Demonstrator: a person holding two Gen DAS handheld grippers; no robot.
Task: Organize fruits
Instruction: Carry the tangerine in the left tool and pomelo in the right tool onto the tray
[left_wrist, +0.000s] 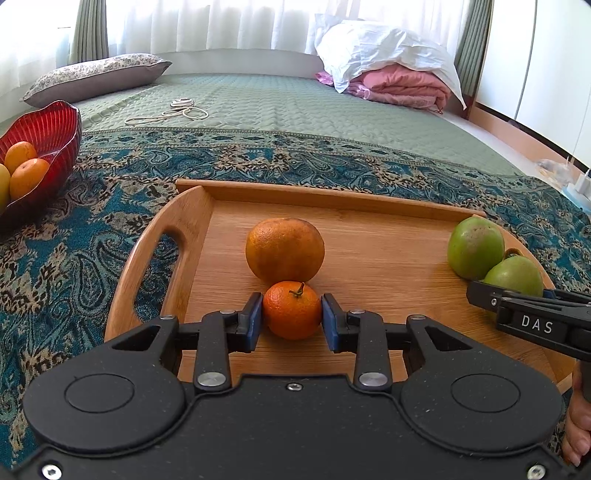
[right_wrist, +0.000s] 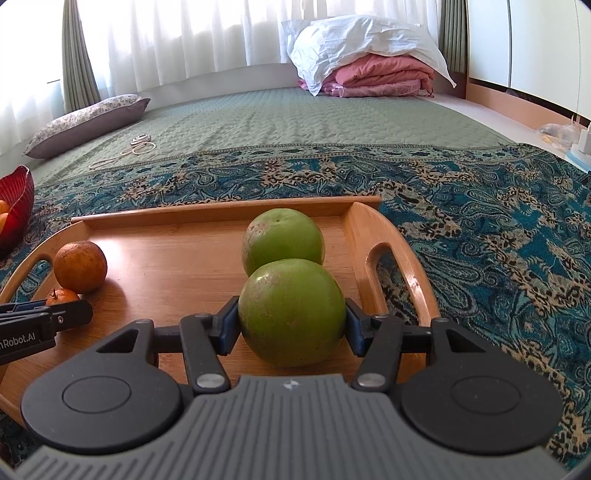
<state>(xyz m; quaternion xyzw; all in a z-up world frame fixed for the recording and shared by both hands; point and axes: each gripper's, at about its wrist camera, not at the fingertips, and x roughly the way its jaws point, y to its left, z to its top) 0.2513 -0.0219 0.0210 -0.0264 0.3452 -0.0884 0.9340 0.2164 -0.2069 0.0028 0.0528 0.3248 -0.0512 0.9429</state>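
Four fruits are sitting on the wooden tray (left_wrist: 192, 229), and both tools are closing on one each. The left tool (left_wrist: 291, 315) is gripping the small mandarin (left_wrist: 291, 310), its blue pads pressing both sides, while the fruit is touching the big orange (left_wrist: 284, 249) just behind it. The right tool (right_wrist: 291, 325) is clamping the near green fruit (right_wrist: 291, 317), which is leaning against the far green fruit (right_wrist: 282, 240) by the tray's right handle. Whether either fruit is lifting off the wood is hard to tell.

Sorting is looking partly done: the red bowl (left_wrist: 59, 125) on the patterned blanket (left_wrist: 74, 266), off to the left, is already holding some oranges (left_wrist: 27, 177) and a yellowish fruit at the edge. Four pieces are waiting on the tray. Reaching the bowl is probably meaning a lift over the tray's raised rim and handle. Farther back on the bed, a white cord (left_wrist: 173, 112), a pillow (left_wrist: 96, 75) and folded pink bedding (left_wrist: 402, 86) are lying well apart.
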